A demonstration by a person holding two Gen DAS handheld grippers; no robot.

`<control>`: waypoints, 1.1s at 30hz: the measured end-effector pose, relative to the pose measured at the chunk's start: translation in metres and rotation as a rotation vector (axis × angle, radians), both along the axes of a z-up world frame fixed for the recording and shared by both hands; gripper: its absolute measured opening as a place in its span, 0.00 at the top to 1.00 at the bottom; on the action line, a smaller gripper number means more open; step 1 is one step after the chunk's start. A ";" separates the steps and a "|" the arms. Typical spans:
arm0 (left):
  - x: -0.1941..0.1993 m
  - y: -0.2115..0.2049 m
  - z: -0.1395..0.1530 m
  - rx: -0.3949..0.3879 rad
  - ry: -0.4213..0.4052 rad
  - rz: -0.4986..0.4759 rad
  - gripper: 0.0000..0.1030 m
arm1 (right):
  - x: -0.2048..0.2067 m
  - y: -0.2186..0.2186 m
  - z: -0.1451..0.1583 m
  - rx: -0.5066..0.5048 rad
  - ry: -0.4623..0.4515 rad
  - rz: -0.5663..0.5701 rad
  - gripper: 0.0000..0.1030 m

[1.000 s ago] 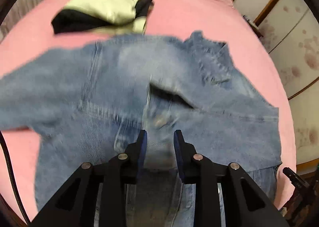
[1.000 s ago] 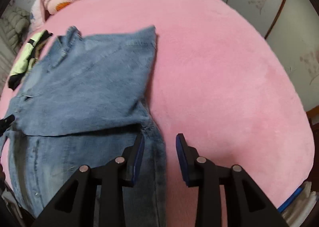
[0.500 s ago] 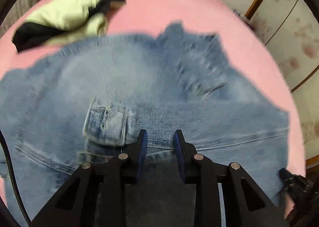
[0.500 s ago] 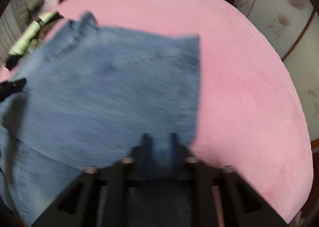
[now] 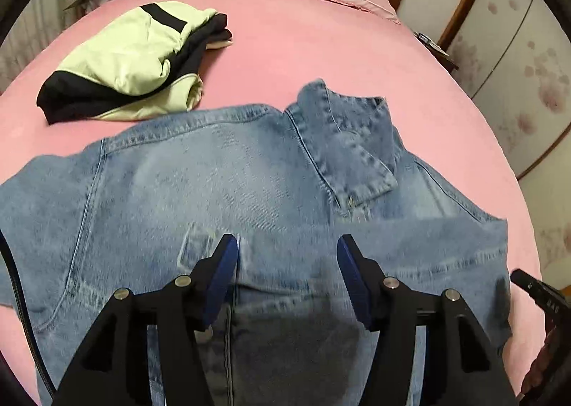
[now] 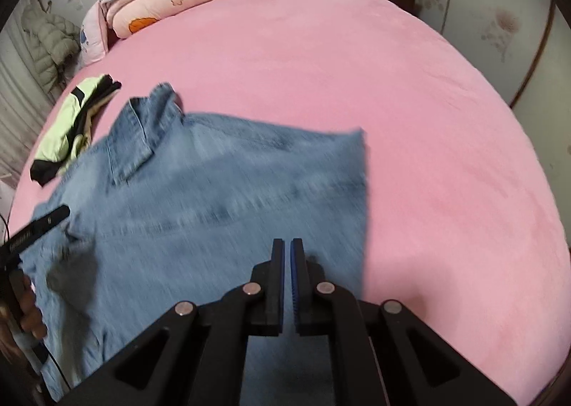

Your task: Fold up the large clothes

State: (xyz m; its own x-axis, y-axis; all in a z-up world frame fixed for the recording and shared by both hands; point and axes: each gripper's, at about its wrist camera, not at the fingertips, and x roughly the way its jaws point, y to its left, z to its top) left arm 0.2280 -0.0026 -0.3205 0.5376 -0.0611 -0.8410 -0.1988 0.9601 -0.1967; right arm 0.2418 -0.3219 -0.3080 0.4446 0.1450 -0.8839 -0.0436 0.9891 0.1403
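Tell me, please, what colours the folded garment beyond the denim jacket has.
Pale green with black panels, clearest in the left wrist view: folded garment.

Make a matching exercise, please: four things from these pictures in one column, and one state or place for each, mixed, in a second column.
Things:
1. left gripper
2. right gripper
3. denim jacket
4. green and black garment

States or places:
A. folded, lying beyond the denim, toward the pillows
B. fingers wide apart, holding nothing
C. spread on the pink bed, collar toward the pillows
D. fingers closed together over the denim

Pairs: 1-B, 2-D, 3-C, 4-A
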 end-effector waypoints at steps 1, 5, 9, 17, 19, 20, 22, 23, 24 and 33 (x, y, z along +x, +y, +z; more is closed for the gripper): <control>0.004 0.000 -0.003 0.012 0.008 0.006 0.45 | 0.007 0.003 -0.002 0.012 -0.003 0.008 0.97; 0.020 0.004 -0.027 0.053 0.069 0.046 0.45 | 0.040 0.014 -0.023 0.026 0.021 0.011 0.97; 0.022 0.011 -0.040 0.123 0.086 0.066 0.44 | 0.060 -0.008 -0.044 -0.020 0.029 -0.045 0.97; 0.026 0.009 -0.041 0.165 0.132 0.050 0.32 | 0.051 -0.055 -0.032 0.011 0.044 -0.130 0.97; 0.022 0.010 -0.031 0.122 0.142 0.064 0.32 | 0.043 -0.054 -0.022 0.026 0.043 -0.128 0.97; 0.019 0.010 -0.025 0.104 0.142 0.068 0.32 | 0.037 -0.055 -0.016 0.047 0.041 -0.126 0.97; 0.010 0.009 -0.009 0.072 0.134 0.073 0.32 | 0.022 -0.051 0.000 0.102 0.031 -0.117 0.97; 0.004 0.008 0.002 0.063 0.122 0.068 0.31 | 0.018 -0.049 0.005 0.113 0.027 -0.110 0.97; 0.000 0.006 0.011 0.061 0.112 0.065 0.28 | 0.009 -0.043 0.013 0.126 0.018 -0.096 0.97; -0.066 0.010 0.105 0.034 -0.020 0.034 0.20 | -0.049 0.019 0.077 0.145 -0.020 0.050 0.92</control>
State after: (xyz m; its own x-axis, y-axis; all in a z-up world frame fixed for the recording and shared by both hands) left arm 0.1620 0.0072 -0.2159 0.5559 -0.0137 -0.8311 -0.2278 0.9591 -0.1682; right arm 0.1929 -0.3026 -0.2309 0.4510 0.2931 -0.8430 -0.0962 0.9550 0.2805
